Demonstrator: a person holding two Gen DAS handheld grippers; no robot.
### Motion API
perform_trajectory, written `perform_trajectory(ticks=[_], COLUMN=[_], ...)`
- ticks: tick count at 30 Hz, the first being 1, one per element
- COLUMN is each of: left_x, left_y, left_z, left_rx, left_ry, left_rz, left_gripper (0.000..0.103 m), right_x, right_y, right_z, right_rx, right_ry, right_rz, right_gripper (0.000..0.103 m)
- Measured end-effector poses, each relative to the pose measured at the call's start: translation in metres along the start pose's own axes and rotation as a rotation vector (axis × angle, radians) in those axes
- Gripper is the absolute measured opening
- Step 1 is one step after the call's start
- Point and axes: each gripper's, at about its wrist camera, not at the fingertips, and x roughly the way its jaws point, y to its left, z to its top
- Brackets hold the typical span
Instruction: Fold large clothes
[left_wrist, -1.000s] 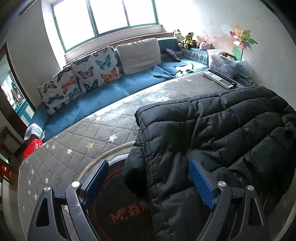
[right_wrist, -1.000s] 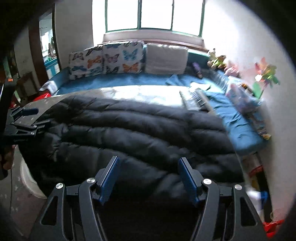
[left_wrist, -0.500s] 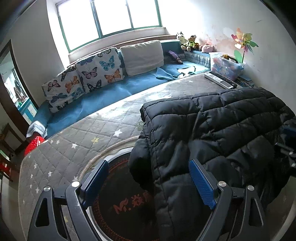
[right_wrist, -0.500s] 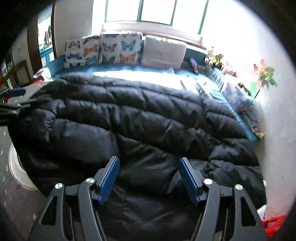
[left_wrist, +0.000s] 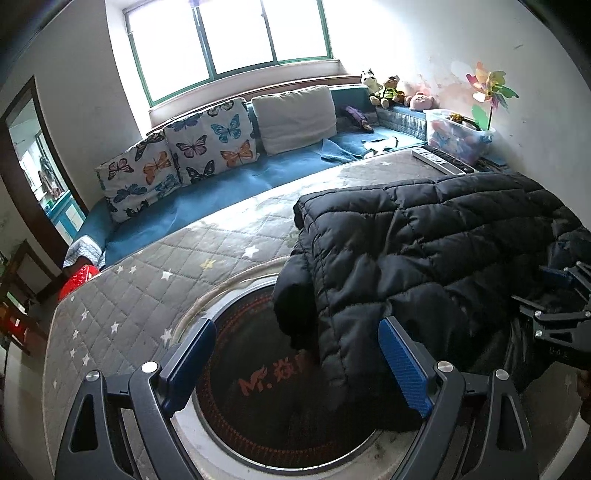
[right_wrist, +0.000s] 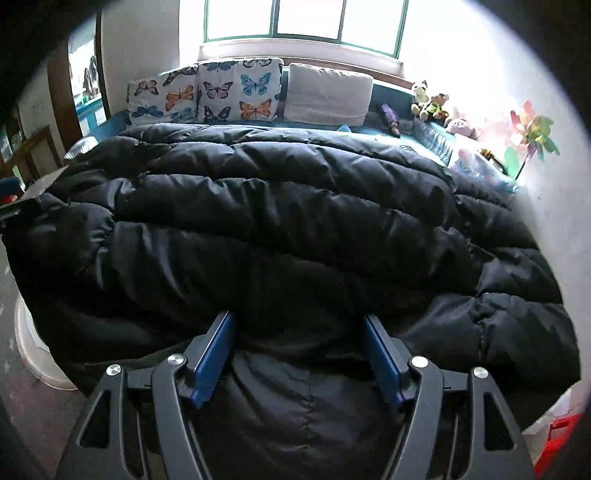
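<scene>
Lying across the bed (left_wrist: 155, 280), the black puffer jacket (right_wrist: 295, 221) bulged between the right gripper (right_wrist: 301, 354) fingers, just widening, unclamped; left gripper (left_wrist: 295, 365) fingers gaped, its hem beside them.

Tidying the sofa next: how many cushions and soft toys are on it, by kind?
Butterfly cushions: 2
Plain cushion: 1
Soft toys: 3
Total: 6

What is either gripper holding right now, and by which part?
Nothing. The left gripper and right gripper both stand open over the black puffer jacket, pads not pressing it.
</scene>
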Motion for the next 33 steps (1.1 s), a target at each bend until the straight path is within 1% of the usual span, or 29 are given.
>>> perform_trajectory(ticks=[6,14,16,18,23,26,30,33], left_x=[-0.015,-0.040,-0.046,-0.054,-0.069,-0.072,-0.074,-0.074], left_y=[-0.001,-0.006,-0.007,-0.008,-0.012,-0.014,-0.015,-0.015], left_z=[-0.016,-0.045,-0.050,-0.057,-0.072,-0.077,-0.084,-0.088], left_rx=[0.004,-0.002,-0.006,-0.007,-0.008,-0.004,-0.015,-0.021], left_ry=[-0.007,-0.022,-0.030,-0.041,-0.054,-0.052,-0.039,-0.036], left_rz=[0.004,-0.021,-0.021,-0.021,-0.032,-0.036,-0.060,-0.070], left_gripper=[0.096,0.096,0.098,0.102,0.102,0.103,0.103,0.103], right_x=[-0.025,-0.045,-0.050,-0.054,-0.065,-0.070,-0.075,-0.079], right_y=[0.010,0.017,0.018,0.019,0.026,0.028,0.028,0.031], right_z=[-0.008,-0.026,-0.030,-0.032,-0.038,-0.041,-0.046,-0.049], right_rx=[-0.008,0.052,0.066,0.073,0.086,0.094,0.133,0.139], right_ry=[-0.028,-0.035,-0.041,-0.051,-0.070,-0.084,-0.100,-0.108], right_rz=[-0.062,-0.031,-0.028,-0.031,-0.037,-0.047,-0.026,-0.028], right_gripper=[0.076,0.076,0.076,0.076,0.077,0.078,0.080,0.081])
